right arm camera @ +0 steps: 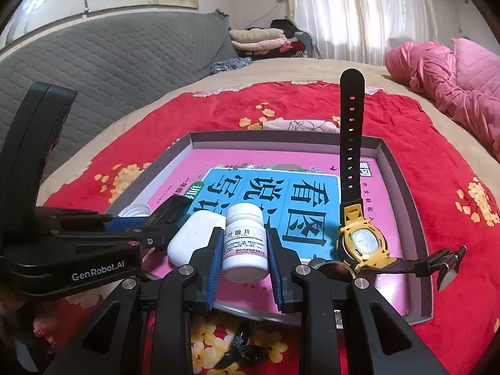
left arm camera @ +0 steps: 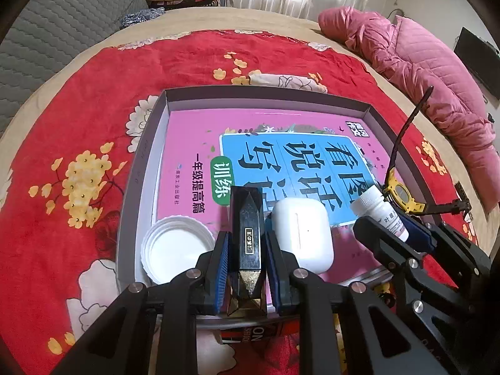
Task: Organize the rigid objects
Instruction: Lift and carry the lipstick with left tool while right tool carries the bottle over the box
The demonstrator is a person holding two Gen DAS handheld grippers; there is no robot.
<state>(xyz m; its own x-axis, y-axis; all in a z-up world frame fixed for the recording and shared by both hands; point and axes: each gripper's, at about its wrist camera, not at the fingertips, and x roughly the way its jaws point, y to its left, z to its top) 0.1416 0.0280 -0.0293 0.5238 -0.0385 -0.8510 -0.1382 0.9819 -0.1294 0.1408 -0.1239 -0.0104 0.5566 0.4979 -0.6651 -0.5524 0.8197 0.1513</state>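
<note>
A shallow grey tray (left arm camera: 142, 162) lies on the red flowered bedspread with a pink and blue book (left arm camera: 281, 156) flat inside it. My left gripper (left arm camera: 247, 247) is shut on a black faceted bar (left arm camera: 247, 218) with a gold end, low over the tray's near edge. To its left a white lid (left arm camera: 175, 250) rests in the tray, and to its right a white earbud case (left arm camera: 304, 234). My right gripper (right arm camera: 245, 243) is shut on a white pill bottle (right arm camera: 245, 250), beside the case. A yellow watch (right arm camera: 362, 243) stands right of it, one strap upright.
A pink padded jacket (left arm camera: 422, 72) lies at the bed's far right. A grey quilted cover (right arm camera: 109, 62) and folded clothes (right arm camera: 262, 42) are behind. A small dark object (right arm camera: 243, 350) lies on the bedspread (left arm camera: 78, 109) in front of the tray. A printed box (left arm camera: 247, 337) lies under my left gripper.
</note>
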